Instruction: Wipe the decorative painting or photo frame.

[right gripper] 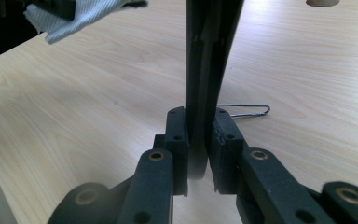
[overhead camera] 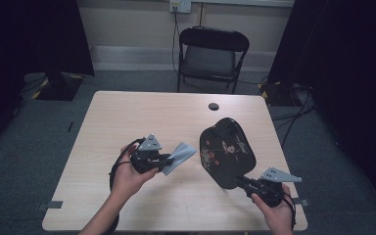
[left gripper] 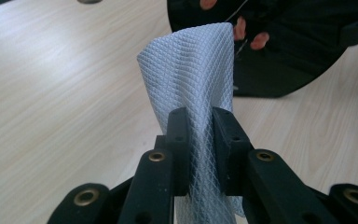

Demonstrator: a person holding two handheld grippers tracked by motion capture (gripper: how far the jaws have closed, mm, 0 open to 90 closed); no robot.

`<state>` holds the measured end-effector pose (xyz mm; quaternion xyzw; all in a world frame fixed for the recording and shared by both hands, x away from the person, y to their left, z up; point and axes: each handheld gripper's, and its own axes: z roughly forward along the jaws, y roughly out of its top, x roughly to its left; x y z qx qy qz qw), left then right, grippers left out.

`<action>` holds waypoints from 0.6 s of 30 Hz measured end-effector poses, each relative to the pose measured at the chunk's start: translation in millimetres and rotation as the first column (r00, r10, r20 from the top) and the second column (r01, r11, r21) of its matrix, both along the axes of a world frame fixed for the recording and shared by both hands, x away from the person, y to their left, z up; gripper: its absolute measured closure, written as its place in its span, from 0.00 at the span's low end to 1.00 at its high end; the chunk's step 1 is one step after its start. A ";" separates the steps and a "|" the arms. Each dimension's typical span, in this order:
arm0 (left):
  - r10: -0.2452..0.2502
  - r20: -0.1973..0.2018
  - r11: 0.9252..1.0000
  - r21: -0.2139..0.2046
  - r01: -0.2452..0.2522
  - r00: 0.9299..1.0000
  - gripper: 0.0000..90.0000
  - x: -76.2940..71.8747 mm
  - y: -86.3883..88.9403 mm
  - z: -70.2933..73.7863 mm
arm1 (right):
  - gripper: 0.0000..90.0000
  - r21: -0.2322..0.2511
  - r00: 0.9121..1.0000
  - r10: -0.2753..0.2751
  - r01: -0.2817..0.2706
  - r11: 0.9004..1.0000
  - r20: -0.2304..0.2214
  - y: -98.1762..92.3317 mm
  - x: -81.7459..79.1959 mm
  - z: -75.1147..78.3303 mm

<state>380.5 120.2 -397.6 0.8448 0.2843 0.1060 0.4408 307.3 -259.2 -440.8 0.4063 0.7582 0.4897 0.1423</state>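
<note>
Left gripper (overhead camera: 169,160): jaws pinch a grey cloth (left gripper: 191,84), held above the table (overhead camera: 127,117). Right gripper (right gripper: 196,140): jaws clamp the near rim of a black lacquer tray (overhead camera: 226,152), tilted on edge. The tray's decorated face lies just right of the cloth, its long axis running near to far.

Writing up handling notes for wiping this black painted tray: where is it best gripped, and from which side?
Grip the black tray by its thin rim at the near corner, coming in from the person's side, as the right claw does now. The rim is slim enough to fit between the jaws, and holding it there tilts the painted face up, probably leaving it free for the cloth in the left claw.
</note>
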 end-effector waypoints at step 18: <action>-0.038 0.098 0.999 -0.024 0.041 0.994 0.86 13.4 -37.7 30.3 | 0.89 0.000 0.999 0.047 -0.047 0.999 0.000 1.4 1.9 0.0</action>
